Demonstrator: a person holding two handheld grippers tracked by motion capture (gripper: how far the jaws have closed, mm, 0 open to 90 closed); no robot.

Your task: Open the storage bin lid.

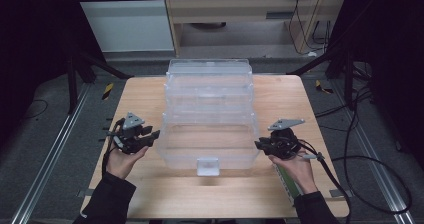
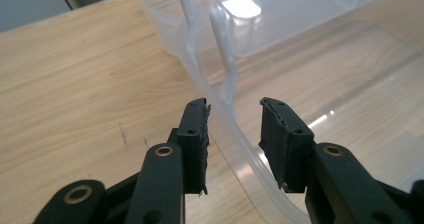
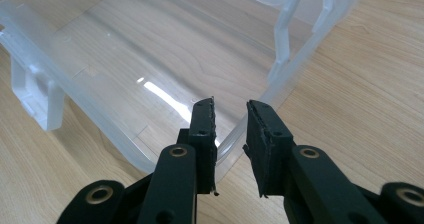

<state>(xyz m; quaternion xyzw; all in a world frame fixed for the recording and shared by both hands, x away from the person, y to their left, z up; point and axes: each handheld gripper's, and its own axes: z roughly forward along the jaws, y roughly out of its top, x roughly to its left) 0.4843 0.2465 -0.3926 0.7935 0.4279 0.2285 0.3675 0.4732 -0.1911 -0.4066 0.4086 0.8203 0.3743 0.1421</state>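
Observation:
A clear plastic box [image 1: 207,84] stands in the middle of the wooden table [image 1: 142,96]. Its near, shallow half lies flat, with a white latch tab [image 1: 207,166] at the front edge. My left gripper [image 1: 155,134] is at that half's left side. In the left gripper view it [image 2: 234,106] is open, and the clear rim [image 2: 197,71] runs between the jaws. My right gripper [image 1: 259,144] is at the right side. In the right gripper view it [image 3: 230,106] is open, with the rim [image 3: 295,59] passing between the jaws near a corner. The latch tab [image 3: 37,99] shows at the left.
The table ends close on both sides and at the front. Black cables [image 1: 360,159] trail off the right edge to the floor. Black frame struts [image 1: 100,64] slant down at the table's back corners. A green strip [image 1: 286,180] lies under the right hand.

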